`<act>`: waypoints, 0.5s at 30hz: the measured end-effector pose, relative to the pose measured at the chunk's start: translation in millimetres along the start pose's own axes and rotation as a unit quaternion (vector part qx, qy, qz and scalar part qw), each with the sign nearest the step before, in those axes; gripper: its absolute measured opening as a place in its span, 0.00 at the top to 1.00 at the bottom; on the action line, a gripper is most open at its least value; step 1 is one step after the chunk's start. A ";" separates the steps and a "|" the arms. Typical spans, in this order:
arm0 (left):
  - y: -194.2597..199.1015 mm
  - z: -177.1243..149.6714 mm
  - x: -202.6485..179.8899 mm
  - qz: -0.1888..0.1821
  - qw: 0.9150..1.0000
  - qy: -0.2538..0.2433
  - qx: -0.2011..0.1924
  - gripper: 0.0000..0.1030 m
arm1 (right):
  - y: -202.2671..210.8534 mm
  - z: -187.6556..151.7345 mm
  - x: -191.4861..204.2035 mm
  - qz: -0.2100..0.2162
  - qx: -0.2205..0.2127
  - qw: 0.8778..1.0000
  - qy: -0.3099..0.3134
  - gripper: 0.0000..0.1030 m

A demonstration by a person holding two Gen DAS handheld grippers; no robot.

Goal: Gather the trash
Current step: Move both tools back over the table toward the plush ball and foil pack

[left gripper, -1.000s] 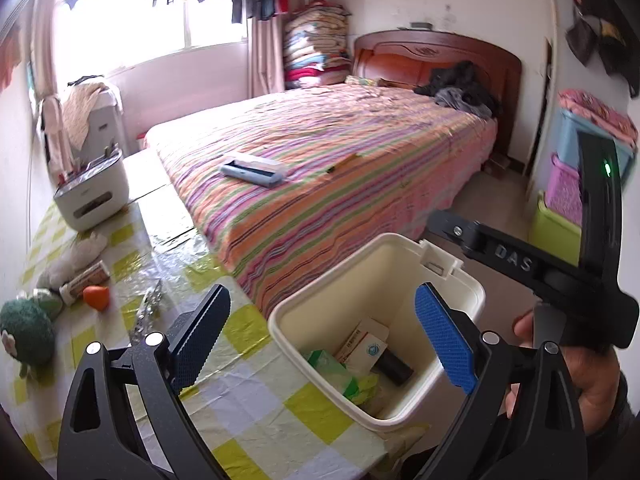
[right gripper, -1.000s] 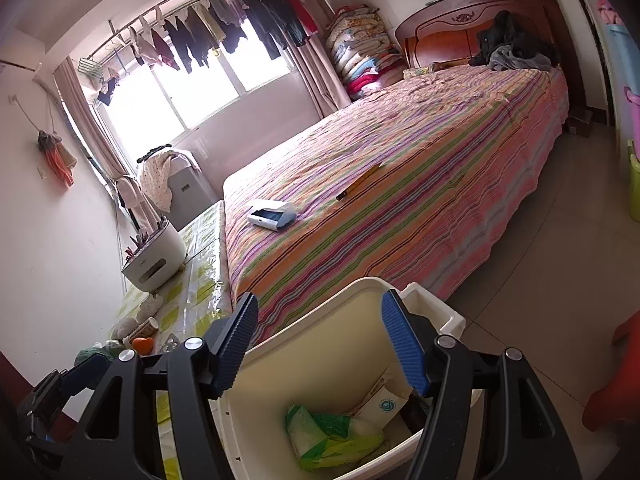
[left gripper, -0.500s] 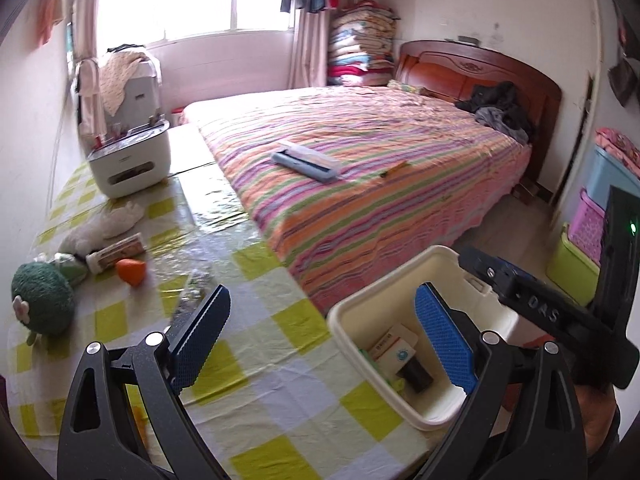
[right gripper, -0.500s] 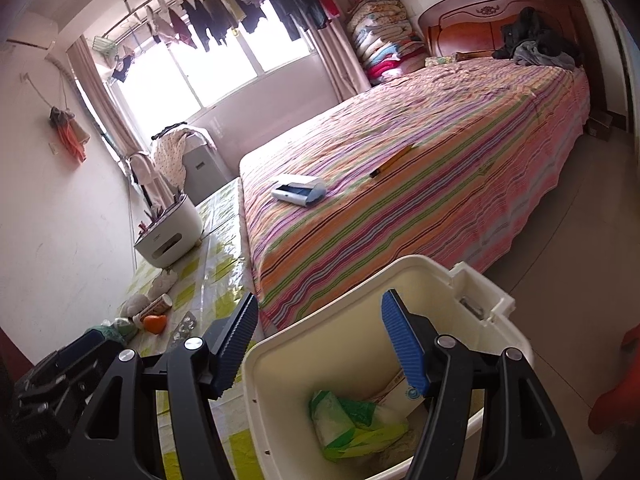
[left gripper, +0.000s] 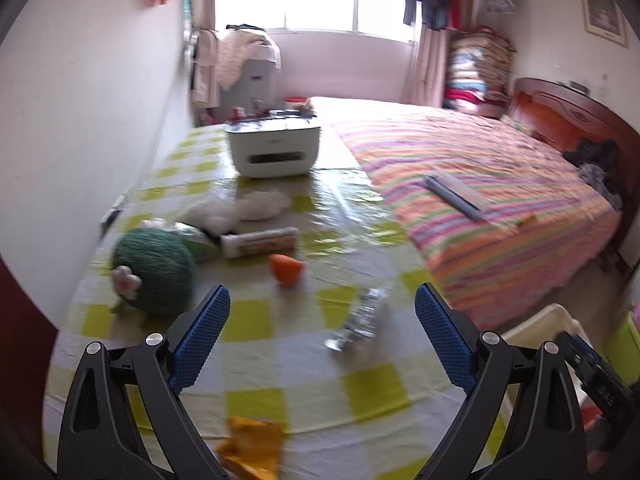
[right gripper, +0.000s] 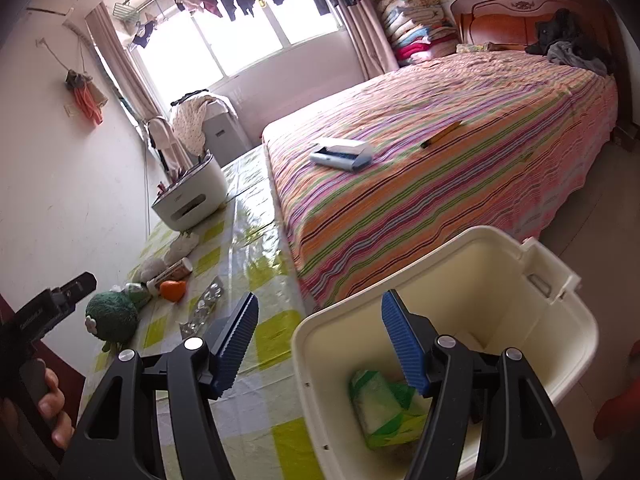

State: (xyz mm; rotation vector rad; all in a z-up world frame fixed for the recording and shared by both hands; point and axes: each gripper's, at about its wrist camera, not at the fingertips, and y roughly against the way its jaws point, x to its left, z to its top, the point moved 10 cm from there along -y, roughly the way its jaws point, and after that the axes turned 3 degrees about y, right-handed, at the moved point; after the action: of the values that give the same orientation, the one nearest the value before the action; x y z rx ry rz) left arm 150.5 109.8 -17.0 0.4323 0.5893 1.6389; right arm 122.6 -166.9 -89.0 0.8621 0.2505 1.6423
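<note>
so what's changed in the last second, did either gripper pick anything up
Nothing picked up. The left gripper swung away from the bin to face the table, now aimed near the foil strip and orange piece. The right gripper drifted slightly and still hovers over the bin. Both jaws stayed open and empty; nothing on the table moved.

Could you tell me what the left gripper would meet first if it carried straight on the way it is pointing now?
Most likely the checked tablecloth first, or the crumpled clear wrapper lying just right of centre between the open left gripper's fingers. Depth is hard to judge in this blurred view.
</note>
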 end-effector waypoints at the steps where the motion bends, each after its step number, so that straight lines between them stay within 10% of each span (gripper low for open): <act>1: -1.0 1.5 9.2 0.008 1.000 0.003 -0.001 0.10 | -2.7 -1.2 3.5 0.001 0.003 1.000 0.004 0.39; 15: -40.3 26.8 124.1 0.101 0.994 0.036 0.019 0.07 | -35.4 -22.0 47.7 0.016 0.043 0.999 0.027 0.39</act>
State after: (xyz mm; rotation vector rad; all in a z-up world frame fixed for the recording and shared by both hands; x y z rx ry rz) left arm 179.6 239.5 -26.2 0.4738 0.6483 1.8450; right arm 134.0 -107.1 -106.5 0.8920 0.3474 1.6966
